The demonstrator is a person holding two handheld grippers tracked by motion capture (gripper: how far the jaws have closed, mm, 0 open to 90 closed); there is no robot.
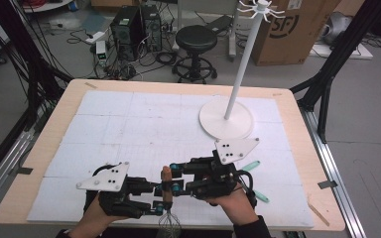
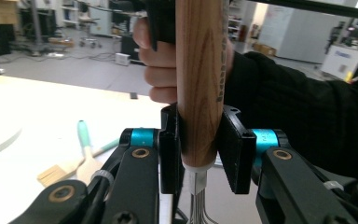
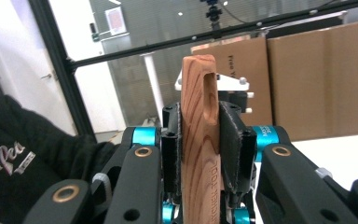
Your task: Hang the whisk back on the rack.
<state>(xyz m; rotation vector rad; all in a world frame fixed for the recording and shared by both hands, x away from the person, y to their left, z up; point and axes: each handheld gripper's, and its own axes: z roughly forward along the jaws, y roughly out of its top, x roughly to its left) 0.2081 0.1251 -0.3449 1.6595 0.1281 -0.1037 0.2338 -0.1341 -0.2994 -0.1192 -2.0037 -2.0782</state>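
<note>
High view: left gripper (image 1: pixel 159 197) and right gripper (image 1: pixel 174 181) meet over the table's (image 1: pixel 44 144) near edge, both clamped on the upright wooden handle (image 1: pixel 166 184) of a whisk (image 1: pixel 169 224), right above left, wire loops hanging past the edge. Left jaws grip the handle's lower end just above the wires (image 2: pixel 197 205). White stand (image 1: pixel 226 119) sits well beyond; teal-handled utensils (image 1: pixel 250 166) lie right of the hands.

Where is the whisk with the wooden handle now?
In the high view the whisk stands upright at the table's near edge, between the two hands, with the left gripper low on its handle and the right gripper higher up.
</note>
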